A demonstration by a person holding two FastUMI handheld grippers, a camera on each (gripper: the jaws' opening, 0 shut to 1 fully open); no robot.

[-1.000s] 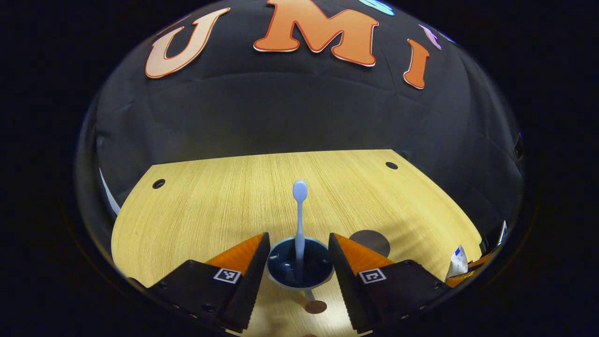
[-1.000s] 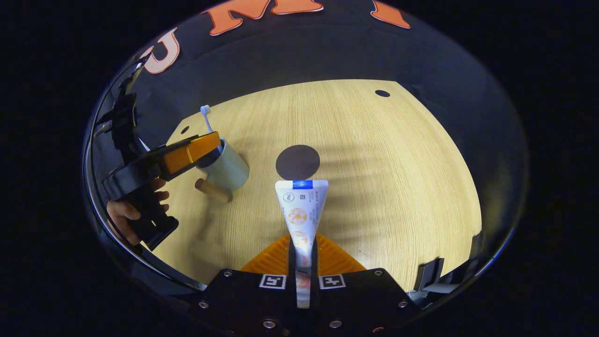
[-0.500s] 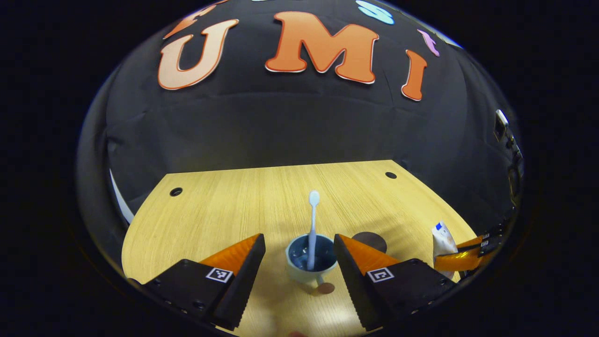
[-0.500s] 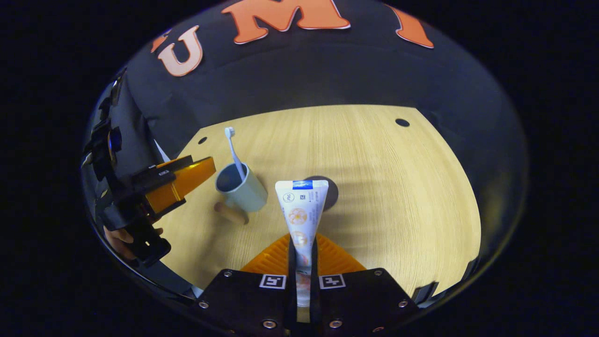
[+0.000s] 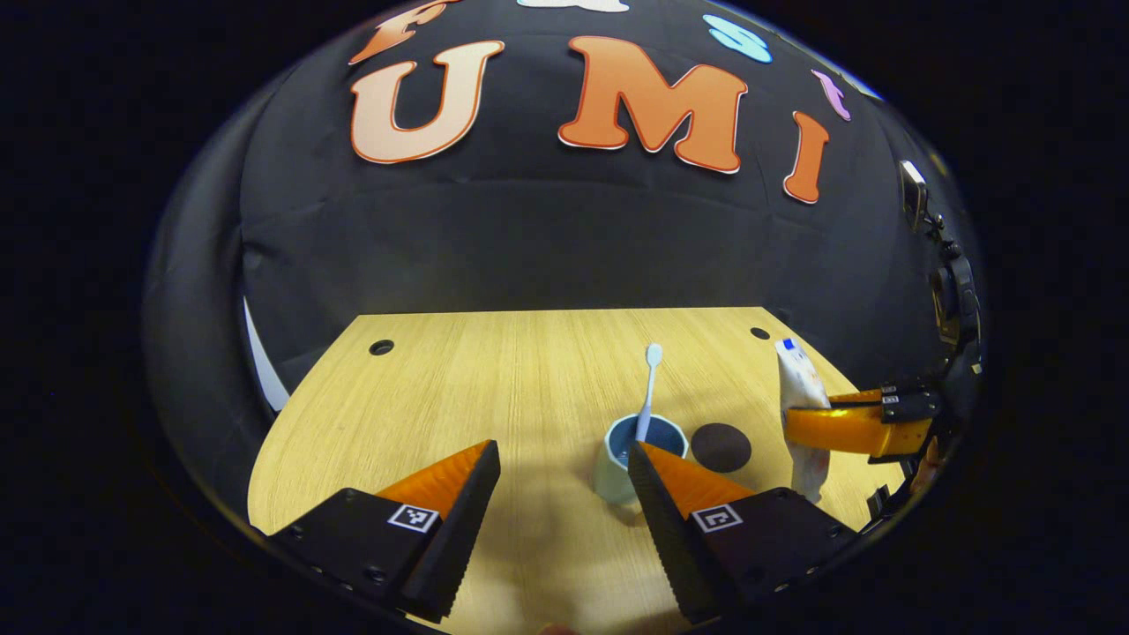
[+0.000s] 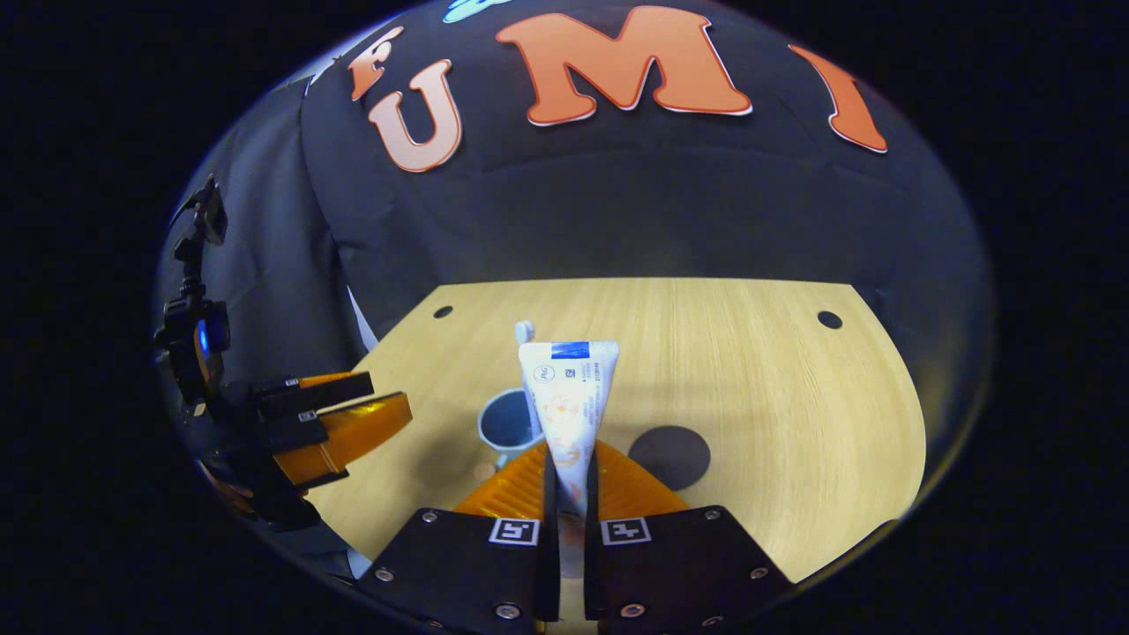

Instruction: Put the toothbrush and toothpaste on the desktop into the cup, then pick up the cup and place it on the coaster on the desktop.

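Right tool [image 6: 564, 467] pinches toothpaste [image 6: 567, 397], apparently hiding cup [image 6: 507, 423]; left tool [image 5: 560, 459] wide.

This place is a recording booth, not a real bathroom or home. A black cloth [image 5: 547, 247] hangs as the wall behind a light wooden desktop [image 5: 494, 379] (it has small round holes near its back corners). The few household things, a cup [image 5: 622, 459] with a toothbrush [image 5: 650, 379] and a dark coaster [image 5: 721, 446], stand there like props.
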